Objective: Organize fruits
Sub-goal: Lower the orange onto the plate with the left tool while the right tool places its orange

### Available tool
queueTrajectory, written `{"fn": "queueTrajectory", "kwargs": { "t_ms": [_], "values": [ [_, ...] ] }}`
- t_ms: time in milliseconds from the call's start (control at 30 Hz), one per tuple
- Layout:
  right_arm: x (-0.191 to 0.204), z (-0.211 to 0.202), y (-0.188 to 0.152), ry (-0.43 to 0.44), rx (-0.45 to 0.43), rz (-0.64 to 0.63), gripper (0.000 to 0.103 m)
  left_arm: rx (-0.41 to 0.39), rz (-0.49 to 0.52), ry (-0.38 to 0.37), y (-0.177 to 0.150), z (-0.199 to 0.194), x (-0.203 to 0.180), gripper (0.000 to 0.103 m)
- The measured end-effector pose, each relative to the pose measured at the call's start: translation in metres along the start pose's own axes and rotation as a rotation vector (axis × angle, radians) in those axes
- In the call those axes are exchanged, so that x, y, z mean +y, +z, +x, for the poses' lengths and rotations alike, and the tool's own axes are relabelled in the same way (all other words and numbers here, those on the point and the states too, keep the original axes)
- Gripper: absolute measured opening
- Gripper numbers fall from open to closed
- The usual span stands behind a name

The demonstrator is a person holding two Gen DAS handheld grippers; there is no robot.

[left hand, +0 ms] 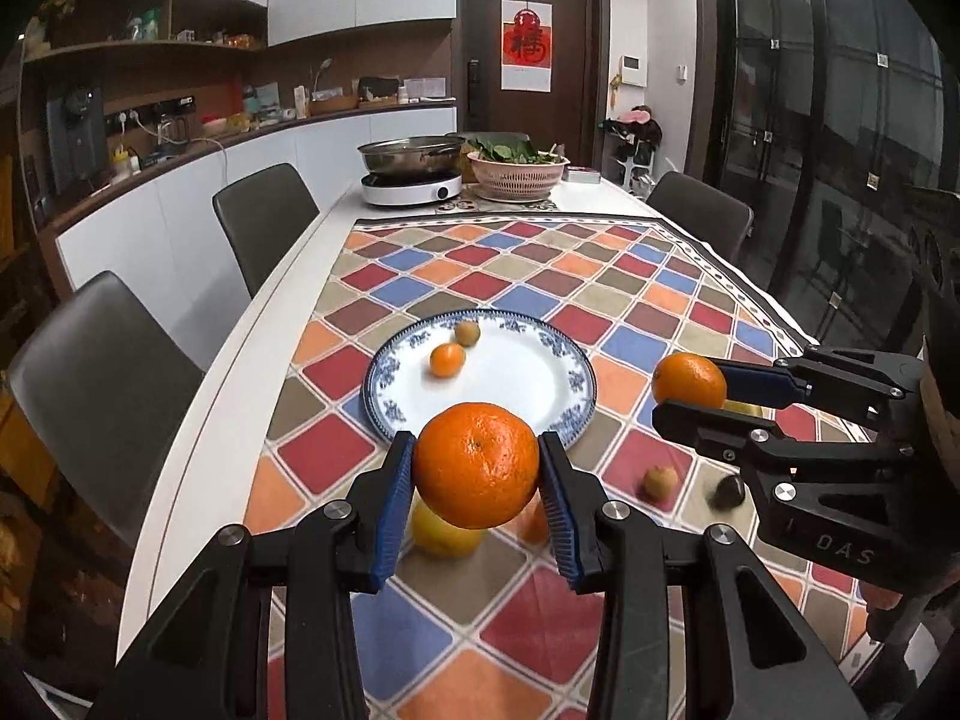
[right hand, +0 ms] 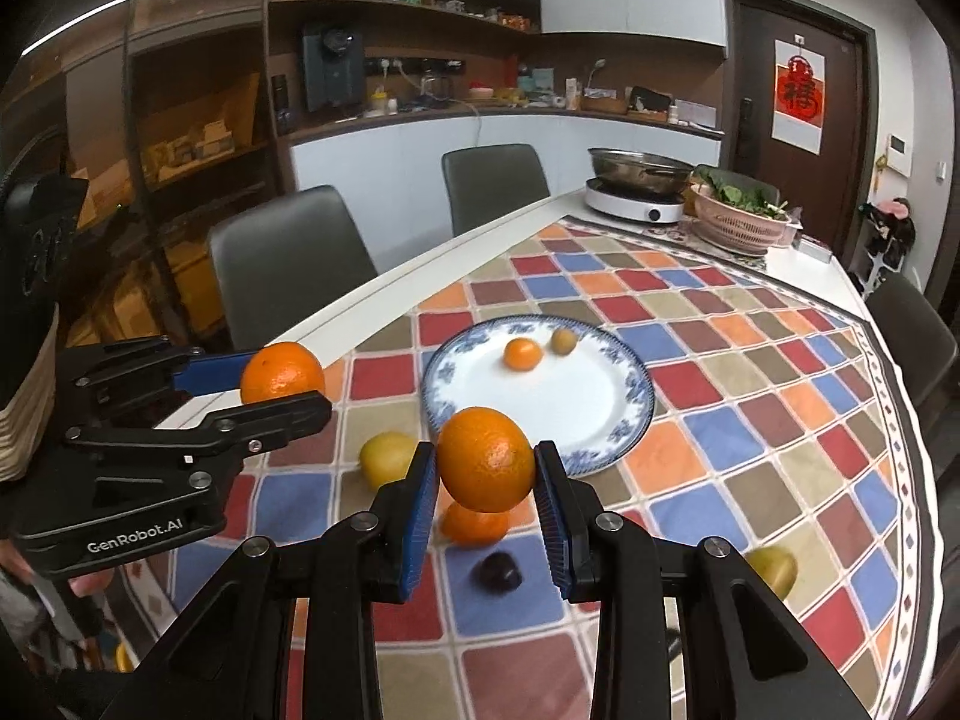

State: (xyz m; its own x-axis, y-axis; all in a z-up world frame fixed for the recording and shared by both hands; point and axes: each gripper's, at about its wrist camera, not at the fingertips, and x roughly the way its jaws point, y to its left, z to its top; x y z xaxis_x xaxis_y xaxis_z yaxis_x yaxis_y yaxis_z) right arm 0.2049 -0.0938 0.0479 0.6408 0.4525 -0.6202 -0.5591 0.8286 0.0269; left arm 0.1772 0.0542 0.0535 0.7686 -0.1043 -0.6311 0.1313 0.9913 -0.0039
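Note:
My left gripper (left hand: 478,468) is shut on a large orange (left hand: 477,465), held above the tablecloth just short of the blue-rimmed white plate (left hand: 558,414). My right gripper (right hand: 485,474) is shut on another orange (right hand: 486,459), held near the plate's (right hand: 624,426) front edge. Each gripper shows in the other's view, the right one (left hand: 690,387) and the left one (right hand: 282,375). The plate holds a small orange (left hand: 447,359) and a small brownish fruit (left hand: 467,332). Loose fruit lies on the cloth: a yellow one (right hand: 387,457), an orange one (right hand: 474,525), a dark one (right hand: 497,571) and a yellow-green one (right hand: 774,567).
A checked tablecloth (left hand: 600,276) covers the long white table. At its far end stand a steel pot on an induction cooker (left hand: 411,177) and a pink colander of greens (left hand: 517,171). Grey chairs (left hand: 264,222) line the left side, and one (left hand: 699,213) the right.

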Motion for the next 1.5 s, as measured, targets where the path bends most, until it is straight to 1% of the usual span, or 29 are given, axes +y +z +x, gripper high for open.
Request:
{"fn": "queueTrajectory", "kwargs": {
  "t_ms": [233,400,533,800,1033,1200,1333,1500],
  "values": [
    [-0.015,0.019,0.015,-0.015,0.009,-0.003,0.033,0.03,-0.012,-0.01,0.019,0.026,0.007,0.04],
    [-0.029,0.042,0.027,-0.017,0.04,0.0,0.033,0.062,-0.022,-0.014,0.03,0.051,0.013,0.04],
    [-0.041,0.064,0.035,-0.01,0.074,0.028,0.033,0.089,-0.032,-0.024,0.037,0.071,0.018,0.04],
    [-0.055,0.106,0.045,-0.033,0.138,0.014,0.033,0.143,-0.02,-0.005,0.047,0.115,0.027,0.04],
    [-0.064,0.142,0.048,-0.046,0.21,0.015,0.033,0.214,0.0,0.012,0.05,0.15,0.031,0.04],
    [-0.07,0.161,0.046,-0.055,0.26,0.042,0.033,0.287,-0.001,0.017,0.048,0.177,0.035,0.04],
    [-0.071,0.169,0.044,-0.059,0.278,0.049,0.033,0.34,0.016,0.031,0.048,0.194,0.036,0.04],
    [-0.071,0.173,0.042,-0.056,0.291,0.054,0.033,0.388,0.003,0.011,0.046,0.204,0.037,0.04]
  ]
}}
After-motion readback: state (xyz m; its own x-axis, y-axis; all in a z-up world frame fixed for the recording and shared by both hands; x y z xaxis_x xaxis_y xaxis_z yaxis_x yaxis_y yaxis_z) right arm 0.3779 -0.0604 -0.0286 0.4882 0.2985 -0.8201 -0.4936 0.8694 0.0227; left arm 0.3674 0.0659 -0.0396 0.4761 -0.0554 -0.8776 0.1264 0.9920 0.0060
